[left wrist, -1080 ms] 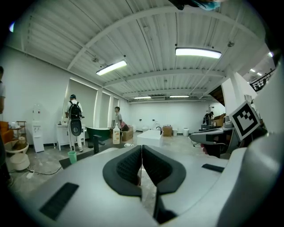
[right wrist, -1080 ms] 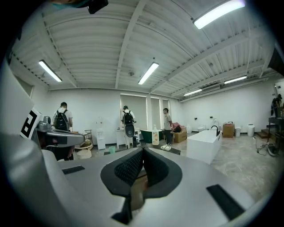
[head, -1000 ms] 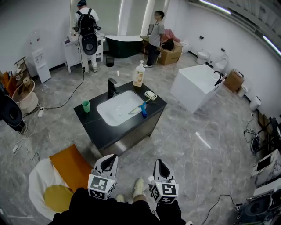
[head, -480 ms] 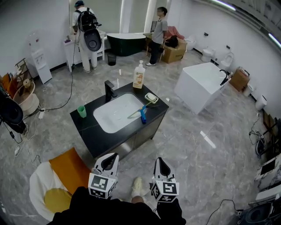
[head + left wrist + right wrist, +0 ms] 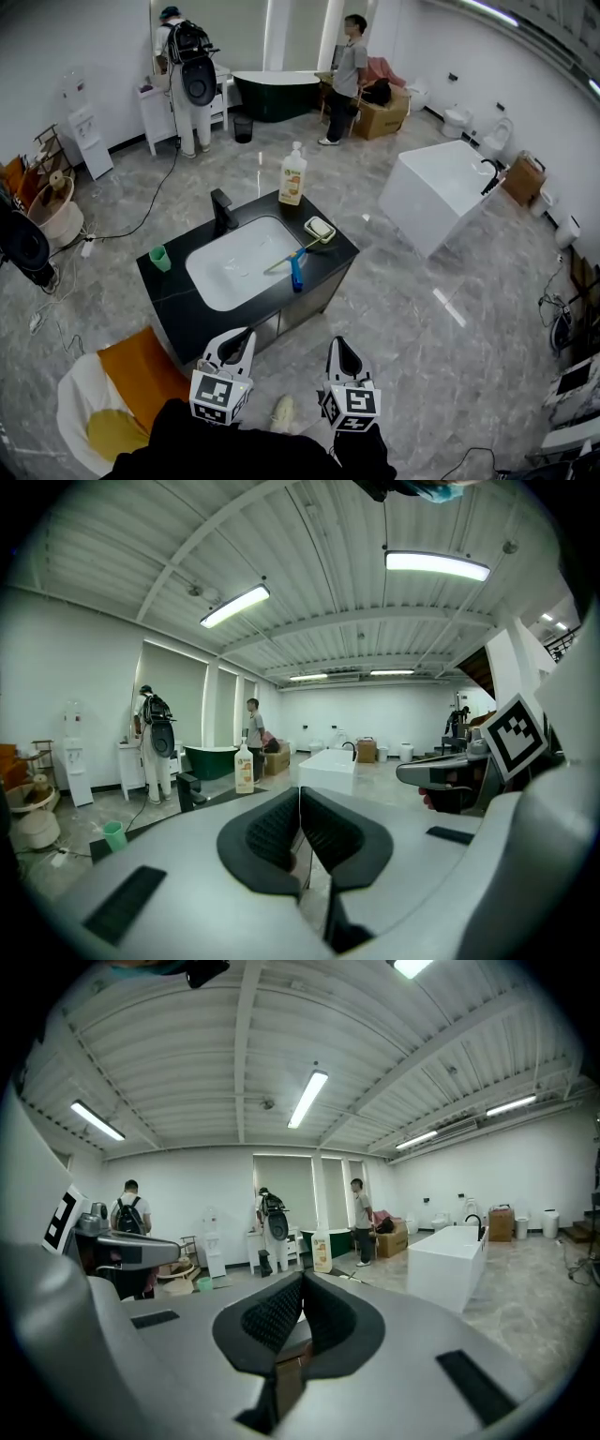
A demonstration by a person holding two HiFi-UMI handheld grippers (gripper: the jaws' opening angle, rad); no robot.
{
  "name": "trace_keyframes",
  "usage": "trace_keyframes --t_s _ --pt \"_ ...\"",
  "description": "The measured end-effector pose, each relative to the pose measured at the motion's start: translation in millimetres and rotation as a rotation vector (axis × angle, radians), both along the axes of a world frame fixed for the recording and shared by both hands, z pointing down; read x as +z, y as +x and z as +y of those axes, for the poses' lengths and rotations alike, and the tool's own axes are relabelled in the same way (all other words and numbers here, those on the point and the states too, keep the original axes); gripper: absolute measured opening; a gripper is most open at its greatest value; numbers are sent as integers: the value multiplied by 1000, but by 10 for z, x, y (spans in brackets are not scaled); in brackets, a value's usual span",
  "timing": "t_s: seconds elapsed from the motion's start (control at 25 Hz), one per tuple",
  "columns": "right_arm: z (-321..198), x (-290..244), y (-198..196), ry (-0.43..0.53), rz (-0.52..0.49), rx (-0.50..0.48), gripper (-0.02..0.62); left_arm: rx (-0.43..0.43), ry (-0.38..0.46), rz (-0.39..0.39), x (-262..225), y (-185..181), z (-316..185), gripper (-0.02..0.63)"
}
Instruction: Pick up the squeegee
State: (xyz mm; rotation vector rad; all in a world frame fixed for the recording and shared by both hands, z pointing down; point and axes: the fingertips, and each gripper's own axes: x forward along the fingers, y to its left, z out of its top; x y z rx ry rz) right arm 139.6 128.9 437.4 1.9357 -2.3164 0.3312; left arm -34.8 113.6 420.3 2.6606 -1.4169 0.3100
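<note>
Looking down from the head view, I've got my left gripper (image 5: 238, 337) and my right gripper (image 5: 339, 345) side by side at the near edge. Both point toward the black vanity (image 5: 178, 305) and both are well apart from it. The squeegee (image 5: 296, 273) is over there, its blue part lying across the right rim of the white basin (image 5: 225, 272), nothing of mine touching it. A black faucet (image 5: 222, 212) stands at the basin's far left. A green cup (image 5: 160, 257) sits on the left corner of the counter and a soap bottle (image 5: 293, 175) on the far corner. A white tub (image 5: 441, 192) stands off to the right.

Over to the left gripper view: the left gripper (image 5: 300, 799) has its ribbed pads pressed together, nothing between them. Past them I see the soap bottle (image 5: 244, 768) and, lower left, the green cup (image 5: 114, 834). I can't pick out the squeegee here.

Now the right gripper view: the right gripper (image 5: 302, 1290) also has its pads meeting, empty. The soap bottle (image 5: 322, 1251) stands far ahead just above them, the white tub (image 5: 450, 1265) to the right.
</note>
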Motion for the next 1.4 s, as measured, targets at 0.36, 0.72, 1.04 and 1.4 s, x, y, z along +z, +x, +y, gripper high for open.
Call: trace_keyframes --t_s 0.36,0.72,1.04,1.4 --pt "-706 48 348 -10 4 -53 15 -50 -7 6 48 360 -633 25" --pt "-1148 101 465 -10 0 -108 15 -109 5 8 65 451 -992 25" --pt "-1592 225 367 -40 -6 -147 15 -154 -17 0 164 320 -1423 25" --pt "-2548 491 158 -103 -8 -163 15 -153 -91 3 488 176 -2333 25"
